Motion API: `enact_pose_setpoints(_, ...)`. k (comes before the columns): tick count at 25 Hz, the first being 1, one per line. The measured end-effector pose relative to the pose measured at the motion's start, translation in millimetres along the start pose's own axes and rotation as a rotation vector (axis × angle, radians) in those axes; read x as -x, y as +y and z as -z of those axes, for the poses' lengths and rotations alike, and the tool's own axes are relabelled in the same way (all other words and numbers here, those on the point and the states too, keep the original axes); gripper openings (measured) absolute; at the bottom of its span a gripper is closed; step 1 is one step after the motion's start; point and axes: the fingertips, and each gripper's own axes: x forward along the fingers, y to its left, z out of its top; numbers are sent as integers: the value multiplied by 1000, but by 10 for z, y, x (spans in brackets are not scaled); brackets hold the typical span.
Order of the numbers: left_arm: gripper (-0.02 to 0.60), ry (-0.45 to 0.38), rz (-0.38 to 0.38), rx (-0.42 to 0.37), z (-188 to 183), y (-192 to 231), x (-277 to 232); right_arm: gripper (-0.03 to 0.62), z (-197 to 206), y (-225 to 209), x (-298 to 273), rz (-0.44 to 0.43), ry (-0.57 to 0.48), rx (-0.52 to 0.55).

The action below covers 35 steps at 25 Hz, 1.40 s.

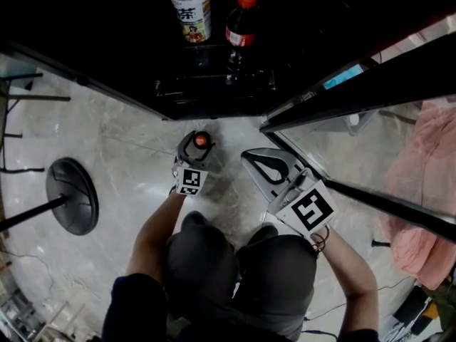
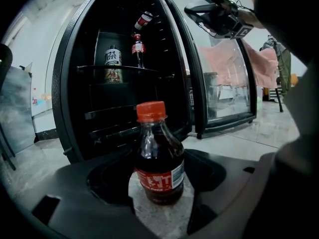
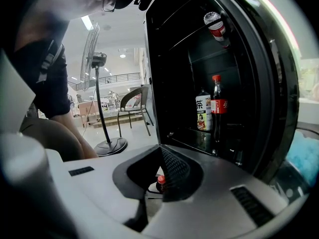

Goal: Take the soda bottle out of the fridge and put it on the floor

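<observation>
Soda bottle (image 2: 159, 158), dark with a red cap, stands upright on the marble floor (image 1: 121, 155) just in front of the open fridge (image 2: 75, 83), between the jaws of my left gripper (image 1: 194, 150); those jaws stand apart on either side of it, with bare floor showing at both flanks of its base, so I judge I am not clamping it; my right gripper (image 3: 162, 159) hangs close by to the right, its jaws together on nothing, with only the red cap peeping past their tips; on a fridge shelf stand a taller cola bottle (image 1: 241, 27) and a tea bottle (image 1: 192, 9); the step in hand, as I read it, is the letting go, with the bottle out and set down; the next move calls for drawing my left gripper straight back, jaws kept wide, so neither side nudges the bottle and tips it.
</observation>
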Motion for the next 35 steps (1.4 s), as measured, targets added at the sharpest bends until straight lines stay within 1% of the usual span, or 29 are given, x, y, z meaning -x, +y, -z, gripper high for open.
enact_pose_setpoints(8, 324, 6, -10, 1, -4, 8, 6, 18, 21, 4, -26, -10, 4, 3)
enact_pose_setpoints(14, 325, -9, -3, -6, -59, 35, 112, 18, 55, 5, -31, -14, 5, 3)
enact_pose_setpoints(18, 325, -35, 11, -14, -136, 49, 224, 18, 65, -20, -13, -13, 0, -3)
enact_pose_setpoints(25, 325, -72, 29, -16, -356, 61, 500, 18, 80, -19, -15, -16, -3, -1)
enact_pose_setpoints(31, 324, -136, 11, 7, -698, 188, 674, 18, 91, -16, -24, -12, -9, 1)
enact_pose_setpoints(35, 324, -168, 18, -5, -918, 239, 758, 18, 68, -39, 0, -5, -7, 5)
